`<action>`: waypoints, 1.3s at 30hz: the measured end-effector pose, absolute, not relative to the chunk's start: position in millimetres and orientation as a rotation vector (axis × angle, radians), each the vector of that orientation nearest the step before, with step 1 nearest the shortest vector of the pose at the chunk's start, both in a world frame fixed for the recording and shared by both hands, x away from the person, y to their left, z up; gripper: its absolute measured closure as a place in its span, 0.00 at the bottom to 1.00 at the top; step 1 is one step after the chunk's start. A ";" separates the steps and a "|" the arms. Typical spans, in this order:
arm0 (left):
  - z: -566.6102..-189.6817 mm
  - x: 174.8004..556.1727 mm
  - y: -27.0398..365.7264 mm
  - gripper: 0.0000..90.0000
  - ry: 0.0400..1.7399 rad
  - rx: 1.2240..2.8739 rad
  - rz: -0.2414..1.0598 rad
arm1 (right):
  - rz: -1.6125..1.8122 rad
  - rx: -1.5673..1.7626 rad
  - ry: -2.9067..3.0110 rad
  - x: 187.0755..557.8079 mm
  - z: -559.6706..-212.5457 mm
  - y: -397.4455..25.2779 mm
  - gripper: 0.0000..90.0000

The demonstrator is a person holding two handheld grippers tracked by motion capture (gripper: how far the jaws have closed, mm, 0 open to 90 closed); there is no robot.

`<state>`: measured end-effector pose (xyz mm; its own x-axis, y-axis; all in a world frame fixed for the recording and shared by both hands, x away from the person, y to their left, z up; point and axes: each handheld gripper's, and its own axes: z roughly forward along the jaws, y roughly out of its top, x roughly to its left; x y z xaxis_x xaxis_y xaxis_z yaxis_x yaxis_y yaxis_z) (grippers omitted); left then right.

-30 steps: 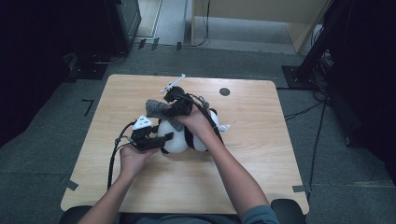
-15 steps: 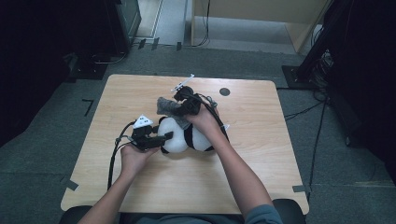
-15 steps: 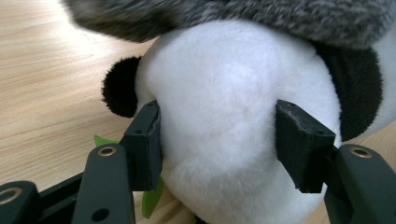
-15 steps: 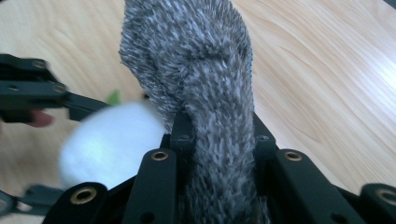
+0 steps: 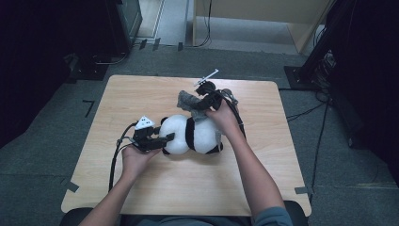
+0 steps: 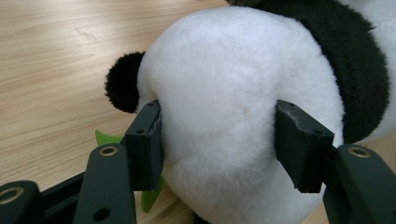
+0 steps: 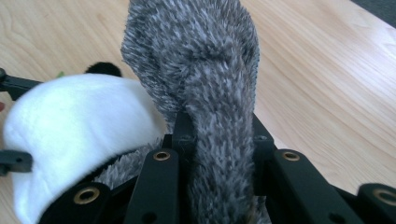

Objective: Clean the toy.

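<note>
A black-and-white plush panda (image 5: 200,135) lies on its side in the middle of the wooden table (image 5: 141,99). My left gripper (image 5: 162,138) grips its white head from the left. In the left gripper view the jaws press into both sides of the head (image 6: 224,88), with the left gripper (image 6: 219,140) shut on it. My right gripper (image 5: 203,100) is just beyond the panda's body, shut on a grey fuzzy cloth piece (image 5: 188,100). In the right gripper view the grey piece (image 7: 205,70) rises from between the jaws of the right gripper (image 7: 219,140), with the panda (image 7: 70,121) to its left.
A green scrap (image 6: 105,138) lies under the panda's head. The left gripper's cable (image 5: 114,157) loops over the near left of the table. Dark equipment and cables (image 5: 310,110) stand on the grey floor around the table.
My right gripper has moved right and slightly farther away, and the grey piece has moved with it. The left gripper has stayed on the panda's head.
</note>
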<state>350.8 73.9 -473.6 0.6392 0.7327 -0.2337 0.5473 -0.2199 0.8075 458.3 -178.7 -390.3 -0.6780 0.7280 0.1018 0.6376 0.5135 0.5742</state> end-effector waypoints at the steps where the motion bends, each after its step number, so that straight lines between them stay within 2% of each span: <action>1: -473.7 350.8 73.9 0.44 1.011 1.901 0.243 | 0.895 1.190 2.590 458.6 -389.7 -183.5 0.81; 14: -474.2 351.3 73.8 0.44 1.013 1.900 0.244 | 0.947 1.281 2.506 451.6 -390.4 -238.0 0.82; 31: -474.6 352.2 74.4 0.44 1.017 1.892 0.232 | 0.924 1.388 2.428 444.0 -415.8 -272.4 0.83; 35: -474.0 352.0 74.5 0.44 1.016 1.890 0.230 | 1.000 1.401 2.385 439.8 -399.9 -274.4 0.83; 39: -473.9 351.8 74.2 0.44 1.014 1.888 0.230 | 1.021 1.323 2.392 435.1 -375.1 -259.4 0.83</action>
